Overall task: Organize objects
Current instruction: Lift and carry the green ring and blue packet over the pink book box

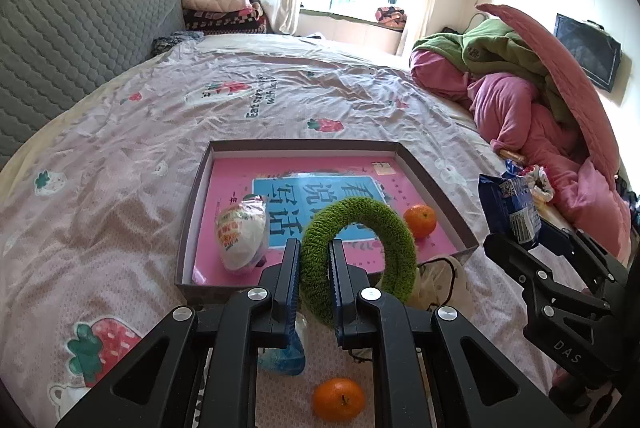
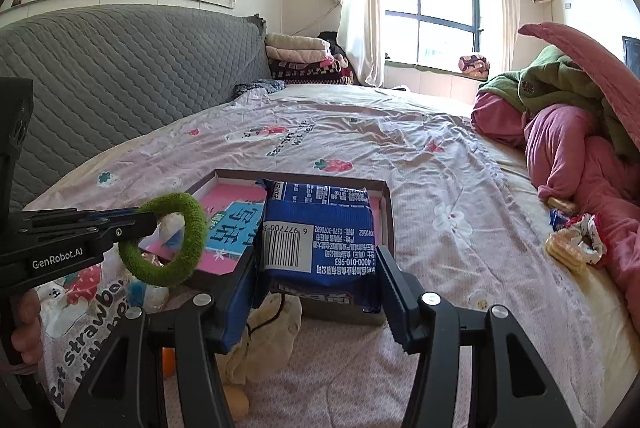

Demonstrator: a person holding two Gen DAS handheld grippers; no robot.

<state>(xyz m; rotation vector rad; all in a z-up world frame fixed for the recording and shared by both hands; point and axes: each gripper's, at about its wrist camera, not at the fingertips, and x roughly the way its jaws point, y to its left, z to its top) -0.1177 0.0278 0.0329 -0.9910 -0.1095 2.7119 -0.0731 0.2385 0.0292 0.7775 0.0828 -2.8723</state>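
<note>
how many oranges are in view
2. One small round orange lies inside the shallow cardboard box, near its right wall. The other orange sits on the bedsheet in front of the box, below the left gripper. More could be hidden behind the grippers.

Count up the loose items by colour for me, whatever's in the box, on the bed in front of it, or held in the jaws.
Orange: 2, tangerine in box, tangerine on bed
Green: 1, fuzzy ring
Blue: 1, snack packet
White: 1, wrapped bun
Total: 5

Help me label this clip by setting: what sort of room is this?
A home bedroom, most likely: a bed with a strawberry-print sheet, a grey quilted headboard, and folded blankets stacked near the curtained window.
</note>
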